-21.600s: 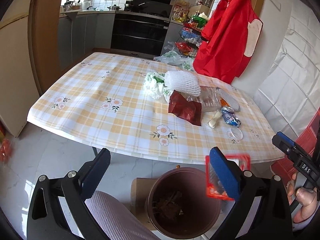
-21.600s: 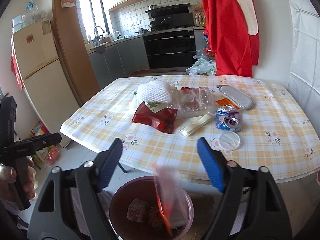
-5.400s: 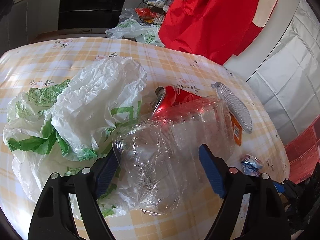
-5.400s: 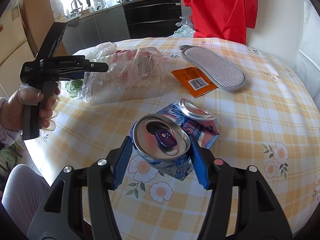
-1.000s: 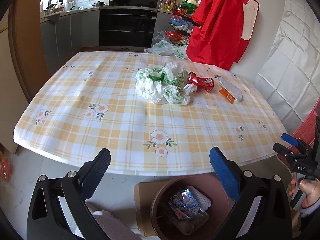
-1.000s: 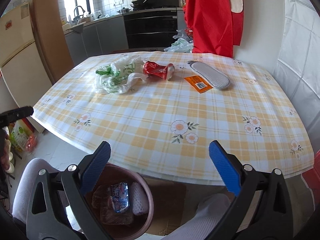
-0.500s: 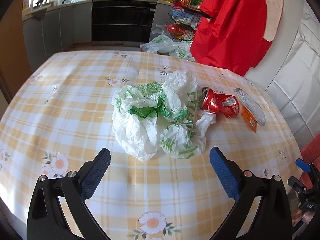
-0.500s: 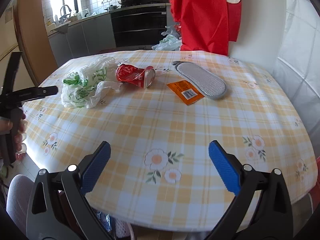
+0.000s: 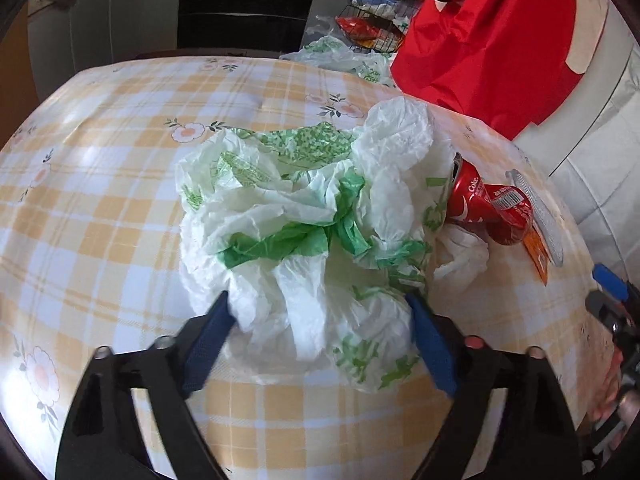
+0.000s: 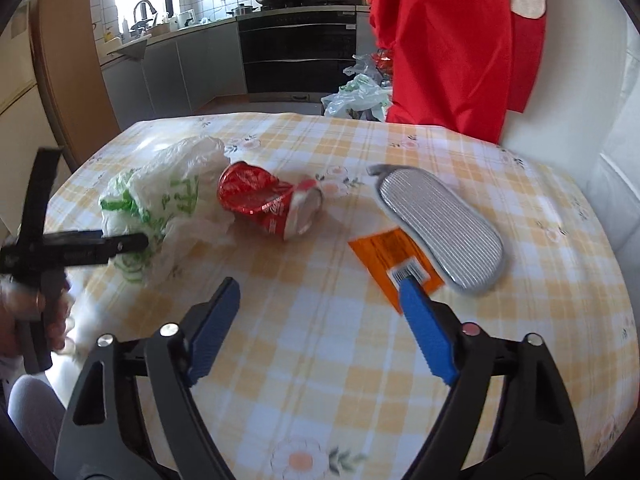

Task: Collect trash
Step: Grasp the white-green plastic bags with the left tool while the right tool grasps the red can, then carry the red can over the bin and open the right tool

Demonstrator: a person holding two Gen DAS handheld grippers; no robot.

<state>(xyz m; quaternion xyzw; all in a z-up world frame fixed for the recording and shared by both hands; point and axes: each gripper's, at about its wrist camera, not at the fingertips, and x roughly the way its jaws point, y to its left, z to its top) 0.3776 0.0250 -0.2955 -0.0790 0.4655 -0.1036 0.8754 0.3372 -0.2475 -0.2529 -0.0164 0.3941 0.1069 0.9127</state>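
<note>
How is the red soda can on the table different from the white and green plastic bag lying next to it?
The red soda can is rigid metal, dented and lying on its side; the plastic bag is soft film, crumpled into a loose heap.
The bag spreads much wider than the can.
The bag sits between the fingers of the left claw; no claw is around the can, and the right claw is empty.
Both rest on the checked tablecloth, touching each other.

Table: yellow-checked flowered cloth (image 10: 328, 360)
Middle: crumpled white-and-green plastic bag (image 9: 304, 224)
Beside the bag: crushed red can (image 10: 268, 200) on its side, touching it
Toward the far right edge: grey insole (image 10: 440, 220) overlapping an orange wrapper (image 10: 396, 260)
</note>
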